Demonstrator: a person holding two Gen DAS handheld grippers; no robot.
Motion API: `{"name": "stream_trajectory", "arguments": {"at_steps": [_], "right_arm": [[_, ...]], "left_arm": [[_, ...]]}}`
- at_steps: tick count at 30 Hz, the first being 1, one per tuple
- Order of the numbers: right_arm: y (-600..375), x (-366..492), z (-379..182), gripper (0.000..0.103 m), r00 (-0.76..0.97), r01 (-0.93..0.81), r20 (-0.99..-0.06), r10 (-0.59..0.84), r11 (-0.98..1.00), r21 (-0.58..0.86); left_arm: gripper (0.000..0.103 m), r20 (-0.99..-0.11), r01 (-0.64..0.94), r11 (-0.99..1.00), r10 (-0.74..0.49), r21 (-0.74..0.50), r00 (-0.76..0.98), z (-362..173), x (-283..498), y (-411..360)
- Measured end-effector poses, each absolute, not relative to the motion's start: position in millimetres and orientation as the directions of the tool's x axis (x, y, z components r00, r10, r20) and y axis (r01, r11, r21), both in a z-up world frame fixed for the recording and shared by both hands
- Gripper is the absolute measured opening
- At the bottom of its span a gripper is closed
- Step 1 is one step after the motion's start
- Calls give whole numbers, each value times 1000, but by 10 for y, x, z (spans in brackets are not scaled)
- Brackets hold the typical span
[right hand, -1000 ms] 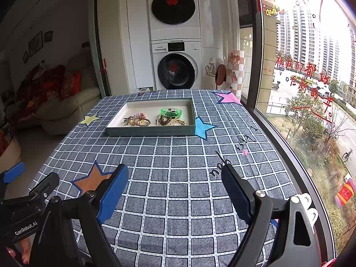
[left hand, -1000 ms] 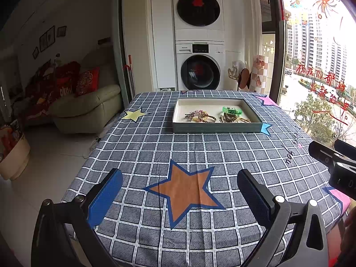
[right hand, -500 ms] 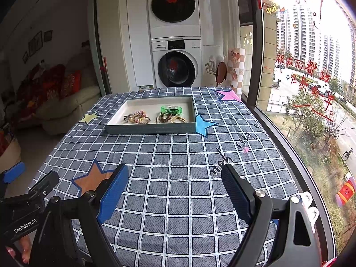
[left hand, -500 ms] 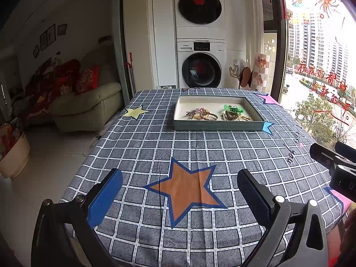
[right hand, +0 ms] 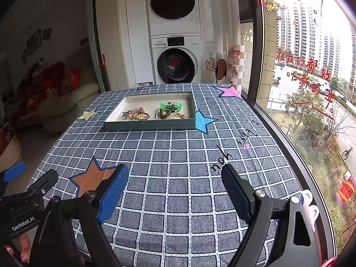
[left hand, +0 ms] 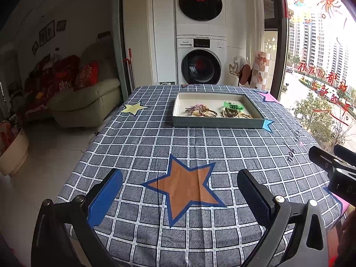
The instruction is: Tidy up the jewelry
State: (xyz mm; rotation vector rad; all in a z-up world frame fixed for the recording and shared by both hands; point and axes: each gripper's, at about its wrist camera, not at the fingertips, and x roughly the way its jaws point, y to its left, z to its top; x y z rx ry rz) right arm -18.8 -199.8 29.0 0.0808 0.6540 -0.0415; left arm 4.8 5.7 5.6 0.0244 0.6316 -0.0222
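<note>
Both grippers, left [left hand: 179, 188] and right [right hand: 174, 183], hover spread wide, tilted down over the table [right hand: 178, 155]; bracelets [right hand: 135, 114] lie in the tray [right hand: 149, 125].

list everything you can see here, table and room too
tray: 1, grey-green, white inside, far half of table
green bangle: 1, translucent green, tray's right part
braided bracelets: a tangled cluster, count unclear, pink and tan, tray's left part
brown and gold bracelets: a few, in front of the bangle
tablecloth: 1, grey check with coloured stars
washer and dryer: 2, white, stacked behind table
sofa: 1, cream, red cushions, left
left gripper: open, empty
right gripper: open, empty
</note>
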Motion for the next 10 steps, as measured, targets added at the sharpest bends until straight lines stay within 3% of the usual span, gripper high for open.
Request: {"name": "stream_trajectory", "arguments": {"at_steps": [10], "right_arm": [[-2009,-154,253,88,783,68,-622,-16,996,60]], "left_arm": [[103,-592,35,999,-25,6,806,26,94,90]]}}
